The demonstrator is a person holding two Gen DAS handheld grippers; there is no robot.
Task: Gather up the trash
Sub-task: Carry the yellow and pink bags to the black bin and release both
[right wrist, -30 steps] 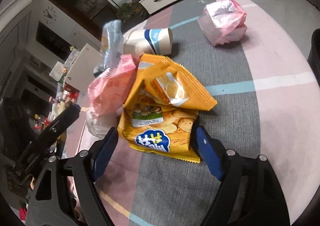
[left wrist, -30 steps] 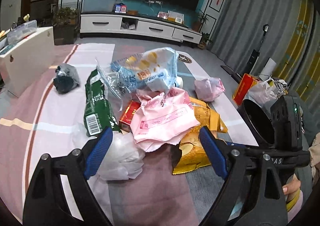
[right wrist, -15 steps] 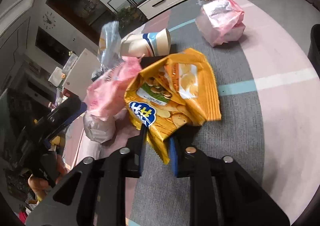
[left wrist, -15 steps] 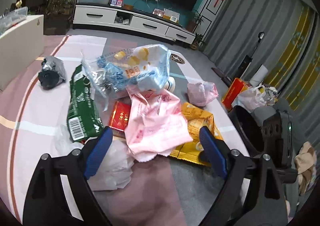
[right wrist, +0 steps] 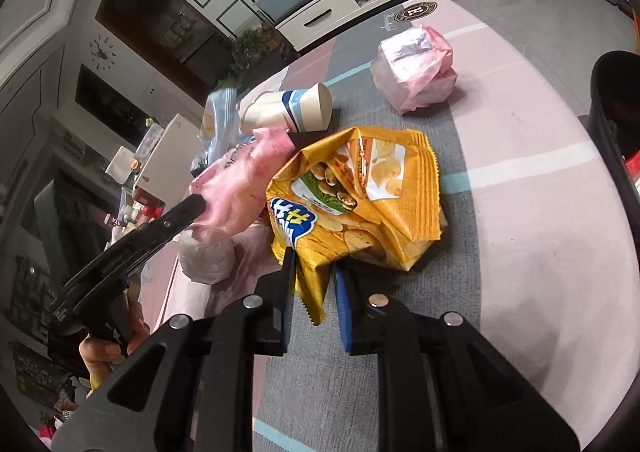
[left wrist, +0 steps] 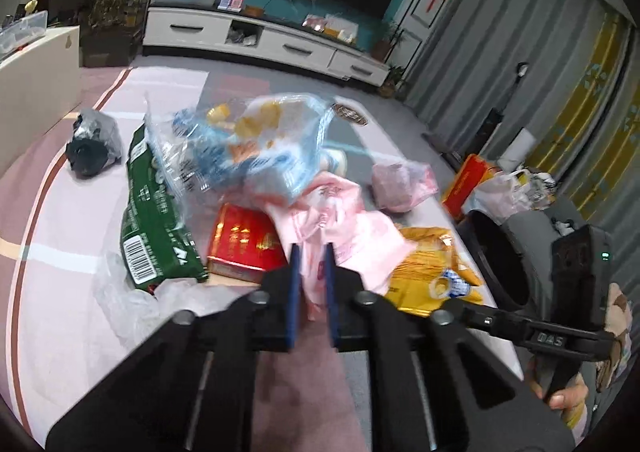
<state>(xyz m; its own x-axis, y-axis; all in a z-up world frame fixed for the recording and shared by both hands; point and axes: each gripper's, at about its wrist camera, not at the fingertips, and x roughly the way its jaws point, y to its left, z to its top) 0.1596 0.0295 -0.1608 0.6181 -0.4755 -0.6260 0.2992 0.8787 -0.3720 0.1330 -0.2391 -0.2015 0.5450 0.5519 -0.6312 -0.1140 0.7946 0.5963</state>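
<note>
From the left wrist view, the pink plastic bag (left wrist: 340, 228) lies on the rug (left wrist: 60, 228) right ahead of the left claw (left wrist: 310, 264), and its near corner runs down between the two blue pads (left wrist: 294, 284). The claw is nearly closed and pinches that corner. Just left of the bag lie a red box (left wrist: 244, 242) and a green packet (left wrist: 154, 220); a clear blue-printed bag (left wrist: 256, 148) rests behind and partly over them. A crumpled yellow chip bag (left wrist: 434, 268) sits to the right, touching the pink one, and beside it stands a black bin (left wrist: 500, 264).

From the right wrist view, the yellow chip bag (right wrist: 360, 200) lies directly in front of the right claw (right wrist: 314, 276). Its lower edge hangs between the fingers, which are drawn close and clamp it. The pink plastic bag (right wrist: 236, 192) lies to the left, touching the chip bag, with the tip of the left claw (right wrist: 196, 206) on it. A paper cup (right wrist: 292, 112) lies on its side behind, and a second pink bundle (right wrist: 414, 68) sits well apart.
</note>
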